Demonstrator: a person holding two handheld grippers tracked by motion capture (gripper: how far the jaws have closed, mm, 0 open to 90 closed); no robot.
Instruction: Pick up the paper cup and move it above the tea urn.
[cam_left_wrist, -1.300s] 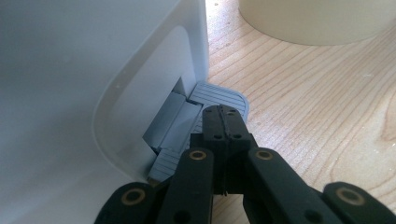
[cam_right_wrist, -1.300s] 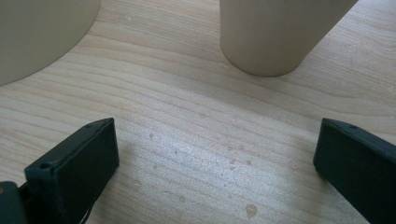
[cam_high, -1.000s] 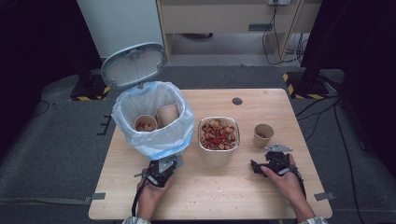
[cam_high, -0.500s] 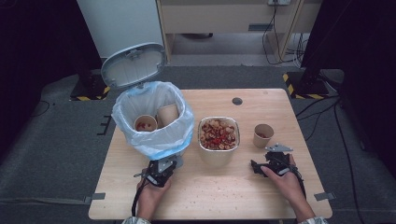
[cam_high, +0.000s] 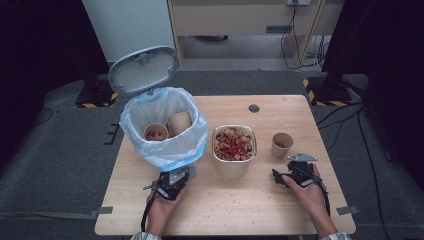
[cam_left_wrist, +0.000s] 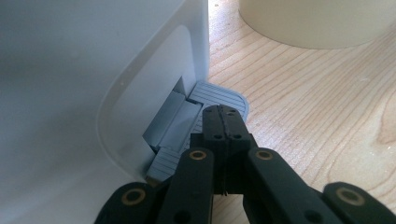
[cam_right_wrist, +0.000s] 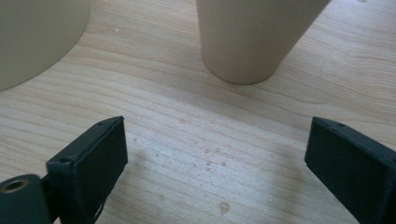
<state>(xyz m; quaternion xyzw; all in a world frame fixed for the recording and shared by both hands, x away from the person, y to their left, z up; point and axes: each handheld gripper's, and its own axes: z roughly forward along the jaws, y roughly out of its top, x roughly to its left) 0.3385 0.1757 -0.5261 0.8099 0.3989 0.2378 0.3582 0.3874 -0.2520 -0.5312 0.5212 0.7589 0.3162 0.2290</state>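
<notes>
A white pedal bin (cam_high: 165, 125) lined with a pale blue bag stands at the table's left, its lid (cam_high: 142, 70) raised. Two paper cups (cam_high: 156, 132) lie inside it. My left gripper (cam_high: 179, 177) is shut, with nothing between its jaws. In the left gripper view the left gripper (cam_left_wrist: 224, 112) has its tips resting on the bin's grey pedal (cam_left_wrist: 219, 93). A brown paper cup (cam_high: 281, 145) stands at the right. My right gripper (cam_high: 289, 169) sits just short of it. Its jaws are open and have just been closing with nothing between them; the right gripper (cam_right_wrist: 215, 154) faces the cup (cam_right_wrist: 252, 37).
A foil bowl (cam_high: 234, 145) of mixed food scraps stands mid-table between the bin and the cup; its side (cam_right_wrist: 37, 37) appears at the left in the right gripper view. Small crumbs dot the wooden table (cam_high: 240, 210). A round cable hole (cam_high: 254, 108) lies near the far edge.
</notes>
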